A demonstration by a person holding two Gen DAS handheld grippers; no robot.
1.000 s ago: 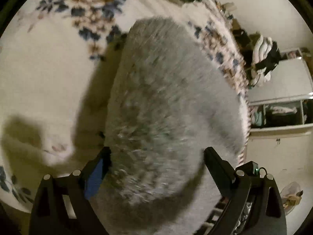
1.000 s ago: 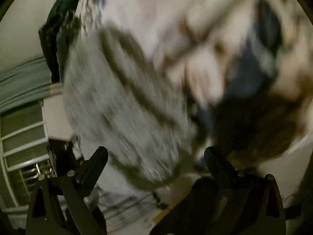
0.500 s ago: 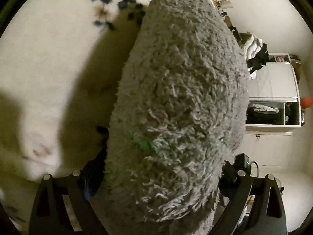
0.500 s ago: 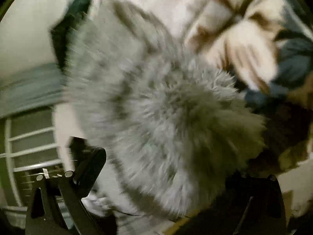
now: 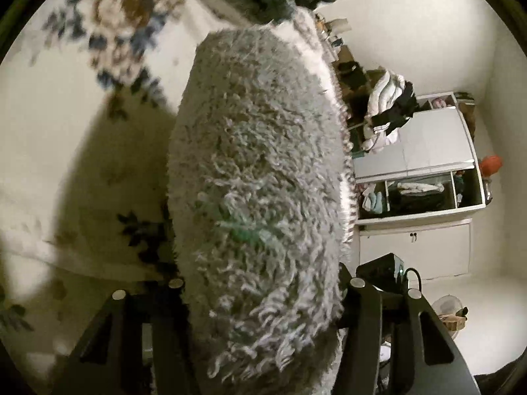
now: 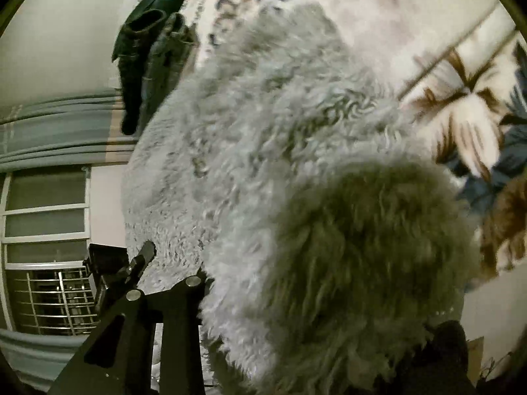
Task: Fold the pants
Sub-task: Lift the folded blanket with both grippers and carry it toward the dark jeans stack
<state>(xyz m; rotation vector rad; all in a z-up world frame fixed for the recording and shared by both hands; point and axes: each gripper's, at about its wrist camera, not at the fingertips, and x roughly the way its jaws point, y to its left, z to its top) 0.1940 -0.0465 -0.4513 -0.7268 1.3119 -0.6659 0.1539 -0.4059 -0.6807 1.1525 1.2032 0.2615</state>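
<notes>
Both grippers have lifted the fluffy grey pants (image 5: 260, 177) off the floral bedspread (image 5: 66, 105); left gripper (image 5: 263, 283) and right gripper (image 6: 296, 283) jaws closing on fleece; open wardrobe (image 5: 425, 194) holds clothes.

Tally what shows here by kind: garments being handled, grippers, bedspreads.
Fluffy grey pants: 1
Grippers: 2, left gripper and right gripper, jaws of both closing with the pants between them
Floral bedspread: 1
Total: 4

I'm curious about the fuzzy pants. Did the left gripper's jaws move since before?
Yes. The left gripper has its jaws closing in on the fuzzy grey pants, far narrower than earlier against its own frame.
</notes>
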